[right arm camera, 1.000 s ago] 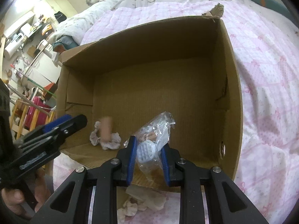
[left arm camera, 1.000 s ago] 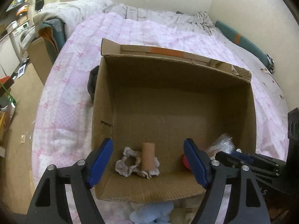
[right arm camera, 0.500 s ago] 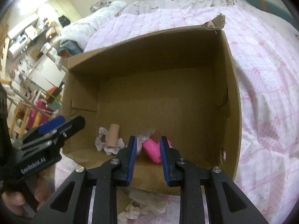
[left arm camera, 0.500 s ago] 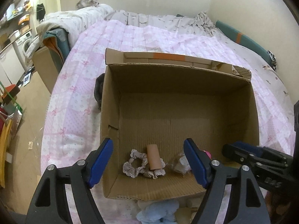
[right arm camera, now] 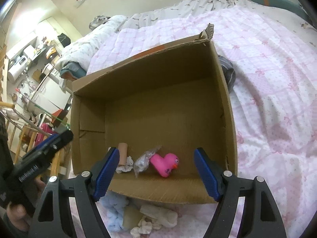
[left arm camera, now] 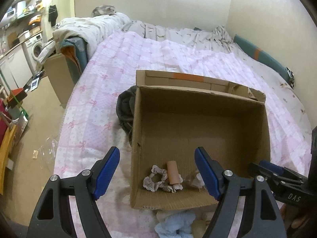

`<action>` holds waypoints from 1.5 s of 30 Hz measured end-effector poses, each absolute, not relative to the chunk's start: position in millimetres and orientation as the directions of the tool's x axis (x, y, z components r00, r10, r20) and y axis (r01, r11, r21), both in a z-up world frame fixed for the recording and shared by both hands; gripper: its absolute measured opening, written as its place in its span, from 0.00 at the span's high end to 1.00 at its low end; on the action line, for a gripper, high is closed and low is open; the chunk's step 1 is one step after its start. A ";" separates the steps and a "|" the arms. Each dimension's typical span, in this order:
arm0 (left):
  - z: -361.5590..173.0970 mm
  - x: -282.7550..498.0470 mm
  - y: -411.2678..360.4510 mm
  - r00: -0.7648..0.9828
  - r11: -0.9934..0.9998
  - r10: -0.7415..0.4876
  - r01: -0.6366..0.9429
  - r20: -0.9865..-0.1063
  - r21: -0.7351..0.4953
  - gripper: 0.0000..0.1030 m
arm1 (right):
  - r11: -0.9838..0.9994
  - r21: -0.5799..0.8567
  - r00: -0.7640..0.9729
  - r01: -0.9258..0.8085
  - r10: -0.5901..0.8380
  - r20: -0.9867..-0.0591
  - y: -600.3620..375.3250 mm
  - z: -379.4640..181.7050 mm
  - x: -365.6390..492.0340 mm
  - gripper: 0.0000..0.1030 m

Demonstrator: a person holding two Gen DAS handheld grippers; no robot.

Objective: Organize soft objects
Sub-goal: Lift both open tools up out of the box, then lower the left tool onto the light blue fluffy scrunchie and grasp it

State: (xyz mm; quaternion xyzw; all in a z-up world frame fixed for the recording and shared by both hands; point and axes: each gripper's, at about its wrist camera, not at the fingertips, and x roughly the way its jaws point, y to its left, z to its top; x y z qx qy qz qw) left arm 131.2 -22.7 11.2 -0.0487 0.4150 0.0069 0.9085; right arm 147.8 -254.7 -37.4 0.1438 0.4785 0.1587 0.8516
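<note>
Right tool now has its fingers spread wide and empty; half a second ago I had them close together, and a second ago clamped on the clear plastic packet. That packet now lies on the floor of the cardboard box, touching the pink rubber duck on its right. To its left a cardboard tube stands inside a frilly scrunchie. My left tool holds its fingers wide apart with nothing between them, as before, but higher and further back. Outside the box's near wall, a blue fluffy item and crumpled white cloth lie on the pink quilted bed.
</note>
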 end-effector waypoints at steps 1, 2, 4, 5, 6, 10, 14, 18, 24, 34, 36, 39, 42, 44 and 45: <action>12.0 129.1 -21.9 0.655 0.995 -0.028 -0.056 -0.755 -0.085 0.26 | 0.910 0.392 0.494 -0.137 0.406 -0.769 -253.9 -35.6 145.5 0.21; 12.7 126.4 -20.5 0.653 0.995 -0.027 -0.059 -0.757 -0.086 0.26 | 0.910 0.389 0.496 -0.143 0.406 -0.767 -253.1 -34.0 144.5 0.21; 13.5 119.7 -18.1 0.646 0.994 -0.033 -0.061 -0.763 -0.095 0.26 | 0.913 0.375 0.505 -0.159 0.402 -0.764 -252.8 -27.9 137.9 0.21; 13.7 117.2 -16.7 0.642 0.993 -0.036 -0.062 -0.765 -0.099 0.27 | 0.914 0.369 0.509 -0.166 0.400 -0.762 -254.3 -25.2 134.3 0.21; 13.9 113.7 -16.2 0.639 0.993 -0.037 -0.064 -0.768 -0.101 0.26 | 0.916 0.361 0.515 -0.173 0.397 -0.759 -254.7 -21.9 130.6 0.21; 14.2 99.9 -14.8 0.625 0.993 -0.024 -0.072 -0.780 -0.089 0.26 | 0.918 0.351 0.529 -0.184 0.394 -0.752 -257.7 -12.6 119.7 0.21; 13.4 87.3 -8.9 0.612 0.991 -0.011 -0.097 -0.791 -0.089 0.26 | 0.915 0.364 0.526 -0.171 0.398 -0.752 -264.5 -9.3 108.5 0.21; 9.7 74.4 -0.1 0.592 0.986 -0.017 -0.126 -0.806 -0.113 0.26 | 0.915 0.368 0.520 -0.167 0.399 -0.755 -267.9 -7.0 97.6 0.21; 5.1 59.1 8.7 0.569 0.978 -0.009 -0.166 -0.822 -0.126 0.26 | 0.920 0.356 0.524 -0.165 0.387 -0.759 -268.0 -5.2 85.4 0.21; -25.7 57.1 22.1 0.448 0.951 -0.075 -0.237 -0.891 -0.199 0.27 | 0.928 0.358 0.481 -0.099 0.360 -0.799 -270.2 -19.2 72.5 0.21; -37.9 60.9 17.3 0.404 0.954 -0.089 -0.229 -0.910 -0.195 0.27 | 0.929 0.361 0.459 -0.079 0.356 -0.814 -270.9 -25.4 73.1 0.21; -51.9 65.6 7.3 0.363 0.956 -0.117 -0.213 -0.924 -0.204 0.27 | 0.929 0.366 0.444 -0.061 0.354 -0.823 -272.0 -29.9 74.5 0.21; -67.8 71.2 -8.0 0.325 0.951 -0.184 -0.181 -0.928 -0.252 0.27 | 0.930 0.364 0.435 -0.049 0.348 -0.831 -272.7 -32.9 75.2 0.21; -74.5 76.9 -18.9 0.319 0.950 -0.202 -0.169 -0.926 -0.265 0.26 | 0.930 0.365 0.425 -0.043 0.348 -0.836 -272.6 -35.8 76.2 0.21; -77.8 80.4 -23.7 0.317 0.950 -0.205 -0.164 -0.926 -0.266 0.26 | 0.930 0.365 0.421 -0.042 0.348 -0.838 -272.5 -36.8 76.5 0.21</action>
